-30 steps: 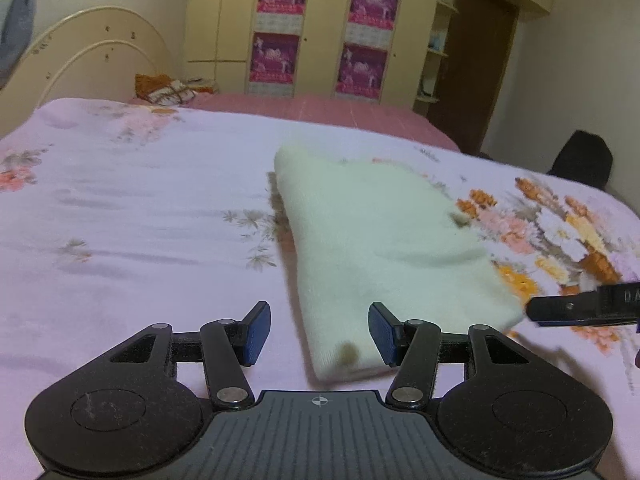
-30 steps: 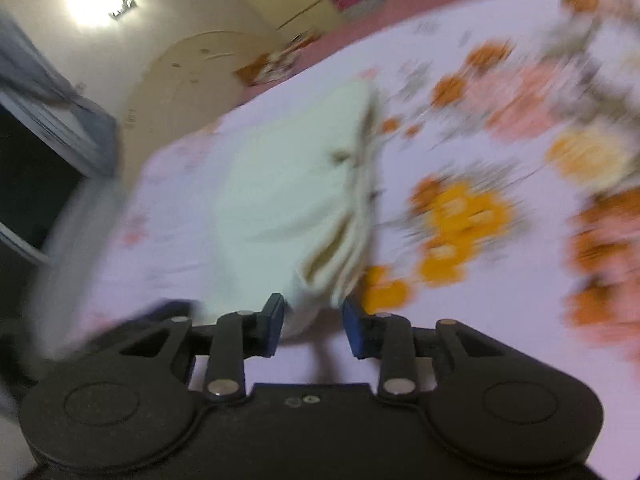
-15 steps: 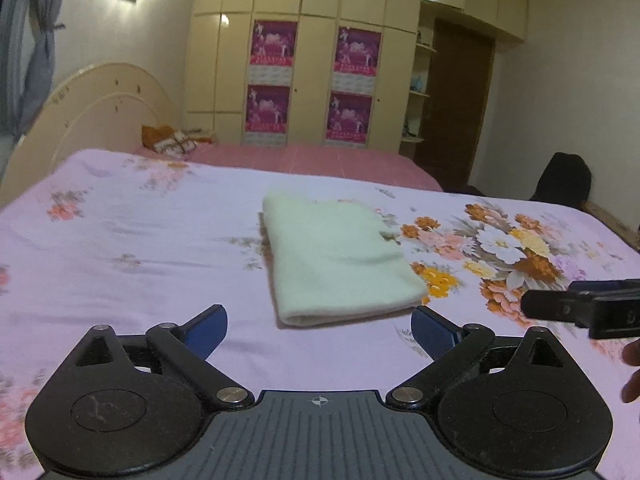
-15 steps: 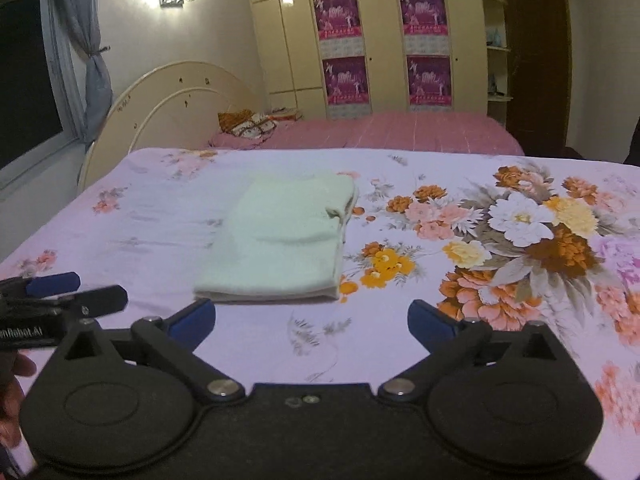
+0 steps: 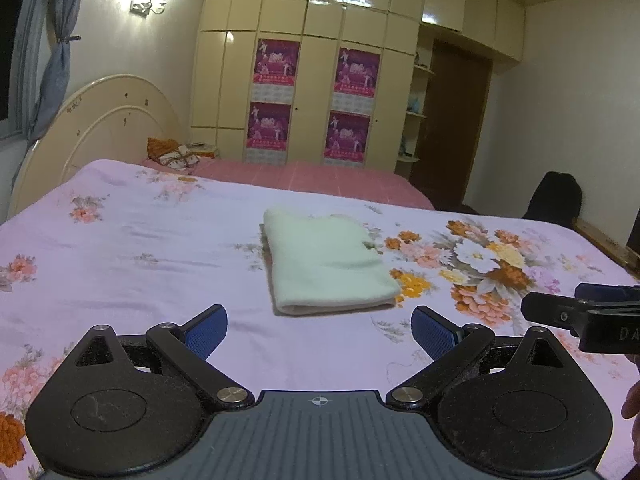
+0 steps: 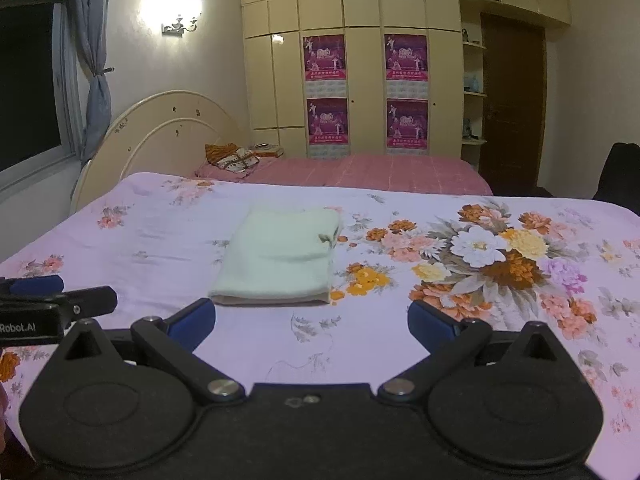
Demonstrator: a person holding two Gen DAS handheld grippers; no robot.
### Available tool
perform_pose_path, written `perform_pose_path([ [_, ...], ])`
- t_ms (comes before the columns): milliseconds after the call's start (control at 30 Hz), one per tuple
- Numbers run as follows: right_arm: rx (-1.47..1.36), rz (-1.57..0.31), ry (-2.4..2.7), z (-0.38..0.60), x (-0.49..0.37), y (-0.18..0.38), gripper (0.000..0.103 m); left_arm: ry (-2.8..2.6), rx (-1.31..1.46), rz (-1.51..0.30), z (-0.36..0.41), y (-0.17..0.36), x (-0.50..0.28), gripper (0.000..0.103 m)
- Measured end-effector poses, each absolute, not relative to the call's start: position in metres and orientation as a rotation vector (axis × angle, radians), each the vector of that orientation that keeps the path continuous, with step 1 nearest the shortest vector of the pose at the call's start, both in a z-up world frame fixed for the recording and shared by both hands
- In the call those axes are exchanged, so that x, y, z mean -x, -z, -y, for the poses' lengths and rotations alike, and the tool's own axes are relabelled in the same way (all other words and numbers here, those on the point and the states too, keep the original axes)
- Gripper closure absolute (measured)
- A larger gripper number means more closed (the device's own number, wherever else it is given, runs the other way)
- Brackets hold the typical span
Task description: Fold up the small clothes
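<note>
Folded pale-green cloth lies ahead of both spread, empty jaws: left gripper, right gripper.

both grippers spread wide, nothing held

the left gripper points forward and slightly down, its blue-padded jaws far apart and empty. the right gripper sits beside it at much the same tilt, jaws equally wide and empty. a fingertip shows beneath the right gripper.
</note>
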State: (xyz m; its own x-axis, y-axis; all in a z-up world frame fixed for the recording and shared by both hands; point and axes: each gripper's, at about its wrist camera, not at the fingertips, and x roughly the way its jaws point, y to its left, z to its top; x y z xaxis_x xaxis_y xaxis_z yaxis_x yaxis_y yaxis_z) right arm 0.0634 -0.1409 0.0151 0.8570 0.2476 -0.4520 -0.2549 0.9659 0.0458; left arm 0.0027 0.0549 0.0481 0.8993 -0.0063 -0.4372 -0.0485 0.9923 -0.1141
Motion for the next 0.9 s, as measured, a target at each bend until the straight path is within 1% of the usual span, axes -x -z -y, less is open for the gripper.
perform_pose_path([
  [900, 0.01, -0.457, -0.266, 0.1358, -0.0593, -0.0176, 0.001, -0.03, 0.121, -0.437, -0.0536, -0.0507, -0.0024, 0.005],
])
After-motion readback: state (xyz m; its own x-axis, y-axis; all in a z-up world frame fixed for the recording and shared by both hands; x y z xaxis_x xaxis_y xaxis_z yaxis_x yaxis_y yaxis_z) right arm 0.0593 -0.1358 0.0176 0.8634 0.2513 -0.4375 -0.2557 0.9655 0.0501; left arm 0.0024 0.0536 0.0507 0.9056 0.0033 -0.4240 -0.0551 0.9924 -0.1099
